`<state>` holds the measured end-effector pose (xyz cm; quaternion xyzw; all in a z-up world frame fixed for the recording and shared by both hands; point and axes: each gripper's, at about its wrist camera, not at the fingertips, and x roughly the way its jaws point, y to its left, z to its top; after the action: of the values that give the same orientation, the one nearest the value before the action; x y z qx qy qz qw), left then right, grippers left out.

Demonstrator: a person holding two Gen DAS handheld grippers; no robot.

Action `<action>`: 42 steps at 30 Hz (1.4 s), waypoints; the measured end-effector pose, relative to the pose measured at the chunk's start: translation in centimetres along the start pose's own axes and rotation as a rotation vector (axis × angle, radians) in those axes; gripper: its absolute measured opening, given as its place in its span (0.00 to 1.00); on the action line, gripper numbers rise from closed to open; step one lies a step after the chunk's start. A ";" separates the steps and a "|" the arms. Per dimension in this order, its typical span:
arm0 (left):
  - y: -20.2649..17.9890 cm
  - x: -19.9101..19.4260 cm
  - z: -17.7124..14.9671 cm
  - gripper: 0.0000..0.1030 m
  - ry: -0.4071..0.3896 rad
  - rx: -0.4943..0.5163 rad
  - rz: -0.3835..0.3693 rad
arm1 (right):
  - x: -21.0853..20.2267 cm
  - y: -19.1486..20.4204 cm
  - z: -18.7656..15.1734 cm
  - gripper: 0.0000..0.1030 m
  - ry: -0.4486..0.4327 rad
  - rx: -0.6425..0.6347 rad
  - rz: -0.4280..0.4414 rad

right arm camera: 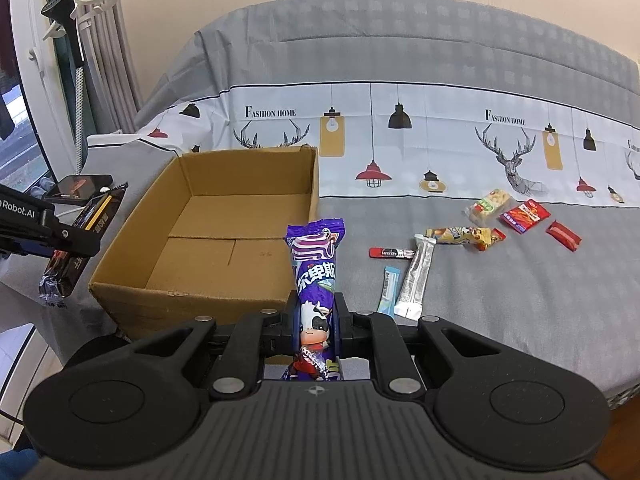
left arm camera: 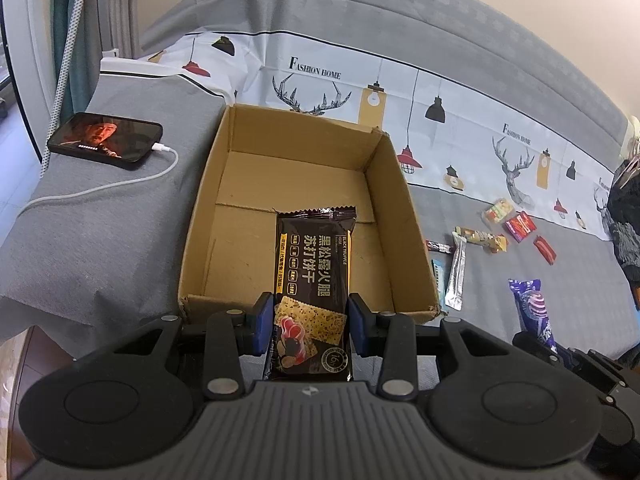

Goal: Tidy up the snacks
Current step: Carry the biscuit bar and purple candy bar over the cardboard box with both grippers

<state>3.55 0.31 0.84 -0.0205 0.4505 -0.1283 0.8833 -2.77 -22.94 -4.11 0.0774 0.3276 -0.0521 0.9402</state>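
1. Left hand-held gripper point(left arm camera: 311, 322) pinching a dark brown rectangular cracker packet with gold print point(left arm camera: 312, 292); packet pointing forward over the near wall of the open, empty brown cardboard box point(left arm camera: 404, 216) at frame centre.
2. Right hand-held gripper point(right arm camera: 316, 322) pressed onto a slim purple candy wrapper with a cartoon cow point(right arm camera: 316, 276), held just right of the box's right wall, above the grey bedspread point(right arm camera: 500, 300).
3. Best next, judging by the poses: carry the cracker packet further past the near rim, lower close to the box floor, then spread the fingers, laying it flat along one wall to save room.
4. Purple wrapper to follow, lifted clear of the right wall, not dragged across it.
5. Box interior wide open; rim edges liable to catch a packet tail.
6. Remaining small loose snack packets point(right arm camera: 460, 236) scattered at right of frame, well apart from the box.
7. Black phone with white cable point(left arm camera: 106, 140) at left of frame, outside the working path.
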 end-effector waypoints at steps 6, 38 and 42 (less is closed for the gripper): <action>0.5 0.2 0.4 0.42 -0.006 -0.008 0.006 | 0.4 0.4 0.7 0.15 -0.008 -0.013 0.004; 1.0 6.4 5.3 0.42 0.011 0.004 0.044 | 8.5 3.7 5.2 0.15 0.034 -0.050 0.094; 0.9 7.8 6.3 0.42 0.016 0.012 0.053 | 10.3 3.9 5.7 0.15 0.044 -0.049 0.102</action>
<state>13.10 -1.20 -1.71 -0.0025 0.4574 -0.1077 0.8827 9.30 -20.61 -5.63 0.0720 0.3449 0.0057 0.9359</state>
